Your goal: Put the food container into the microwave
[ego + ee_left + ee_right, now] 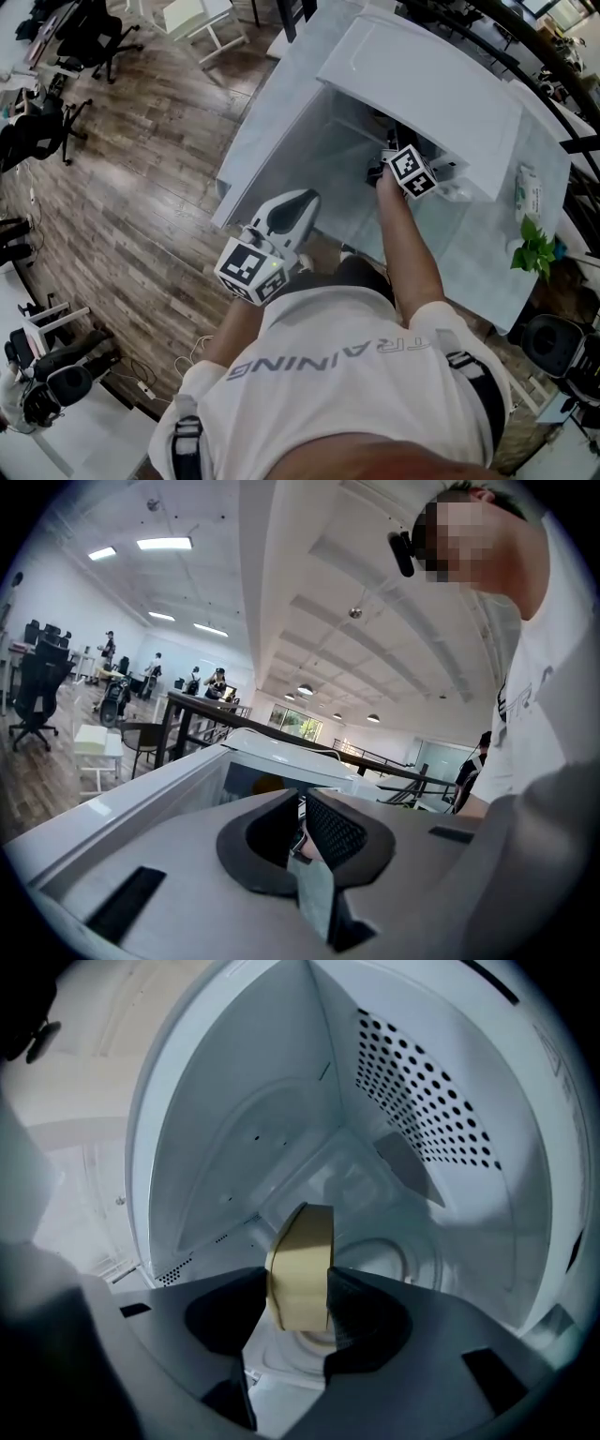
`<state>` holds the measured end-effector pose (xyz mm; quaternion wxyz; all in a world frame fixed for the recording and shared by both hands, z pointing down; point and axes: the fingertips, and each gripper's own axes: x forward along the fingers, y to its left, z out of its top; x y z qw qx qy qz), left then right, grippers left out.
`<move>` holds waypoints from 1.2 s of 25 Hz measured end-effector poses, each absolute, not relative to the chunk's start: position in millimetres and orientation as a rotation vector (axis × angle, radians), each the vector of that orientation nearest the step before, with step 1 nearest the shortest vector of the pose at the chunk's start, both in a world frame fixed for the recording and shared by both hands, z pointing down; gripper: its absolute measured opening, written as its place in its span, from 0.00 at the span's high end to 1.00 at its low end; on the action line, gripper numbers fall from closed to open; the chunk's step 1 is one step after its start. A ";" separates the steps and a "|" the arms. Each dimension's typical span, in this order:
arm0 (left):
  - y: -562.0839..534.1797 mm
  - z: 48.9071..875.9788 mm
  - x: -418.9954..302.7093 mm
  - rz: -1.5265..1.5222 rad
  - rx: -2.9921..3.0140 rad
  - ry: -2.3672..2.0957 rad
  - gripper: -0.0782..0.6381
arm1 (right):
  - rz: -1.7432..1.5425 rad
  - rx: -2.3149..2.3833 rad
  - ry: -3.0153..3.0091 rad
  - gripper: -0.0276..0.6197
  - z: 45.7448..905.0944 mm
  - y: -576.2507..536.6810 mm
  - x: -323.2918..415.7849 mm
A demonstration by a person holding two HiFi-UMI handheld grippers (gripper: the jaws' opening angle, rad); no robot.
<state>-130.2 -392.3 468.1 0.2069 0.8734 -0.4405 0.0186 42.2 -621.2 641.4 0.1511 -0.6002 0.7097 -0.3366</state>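
The cream food container (302, 1241) stands on edge between the jaws of my right gripper (300, 1283), which is shut on it. Both are inside the white microwave cavity (244, 1147), above the glass turntable (380, 1260). From the head view the right gripper (401, 169) reaches into the opening of the microwave (422, 84), and the container is hidden there. My left gripper (292, 208) hangs back near the person's waist, outside the microwave. Its jaws are shut with nothing between them (302, 822), and the microwave's top (281, 757) lies ahead of it.
The cavity's right wall is perforated (422, 1101). A green plant (534, 248) and a white packet (527, 192) sit on the counter to the right of the microwave. Office chairs (56, 122) stand on the wood floor at left. A dark railing (525, 56) runs behind.
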 end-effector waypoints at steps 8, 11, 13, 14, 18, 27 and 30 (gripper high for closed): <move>-391.8 468.2 -132.7 0.024 2.425 -1.203 0.82 | -0.986 -1.735 2.125 0.55 649.7 -615.5 36.9; -390.8 466.2 -133.9 0.017 2.434 -1.197 0.82 | -0.980 -1.746 2.190 0.53 654.8 -610.8 31.8; -389.5 467.1 -134.4 0.011 2.432 -1.197 0.82 | -0.988 -1.757 2.244 0.52 660.9 -607.2 28.4; -389.0 467.9 -134.8 0.010 2.429 -1.198 0.82 | -0.996 -1.764 2.272 0.52 664.1 -605.7 26.6; -387.7 471.4 -138.4 -0.004 2.398 -1.200 0.82 | -1.019 -1.818 2.339 0.52 673.7 -601.8 25.2; -383.1 471.3 -132.6 -0.006 2.424 -1.161 0.82 | -1.135 -1.845 2.266 0.78 682.1 -595.9 40.4; -382.7 470.3 -134.1 -0.009 2.418 -1.157 0.82 | -1.141 -1.859 2.305 0.84 684.1 -593.3 37.1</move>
